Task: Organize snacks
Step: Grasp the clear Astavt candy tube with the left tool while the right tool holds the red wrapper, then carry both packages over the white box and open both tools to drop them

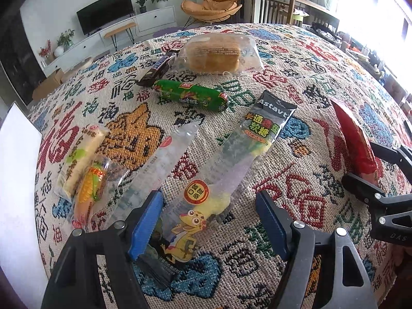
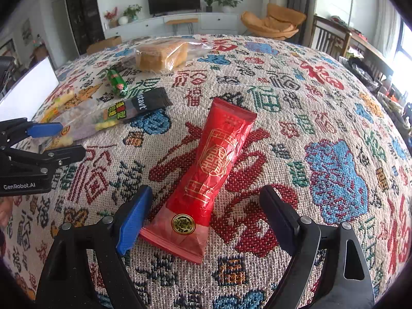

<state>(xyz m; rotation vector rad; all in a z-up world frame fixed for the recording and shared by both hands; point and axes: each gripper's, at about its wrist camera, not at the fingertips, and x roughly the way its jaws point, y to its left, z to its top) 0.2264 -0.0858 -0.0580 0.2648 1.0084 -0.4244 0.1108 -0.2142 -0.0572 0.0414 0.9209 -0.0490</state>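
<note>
The left gripper (image 1: 208,221) stands with its jaws apart around the lower end of the gummy candy packet (image 1: 226,170), its pads not pressing it. To the right of this packet lies the red snack packet (image 2: 206,170) on the patterned tablecloth (image 2: 309,103), between the apart jaws of the right gripper (image 2: 203,213). Beyond the candy packet lie a green sausage (image 1: 190,95) and a bread bag (image 1: 216,54).

Desk under a woven patterned cloth (image 1: 296,59), bearing: bread bag (image 1: 219,54), chocolate bar (image 1: 161,68), green sausage (image 1: 190,95), gummy candy packet (image 1: 239,154), clear packet (image 1: 159,164), corn sausage (image 1: 90,188), red packet (image 2: 208,170).
</note>
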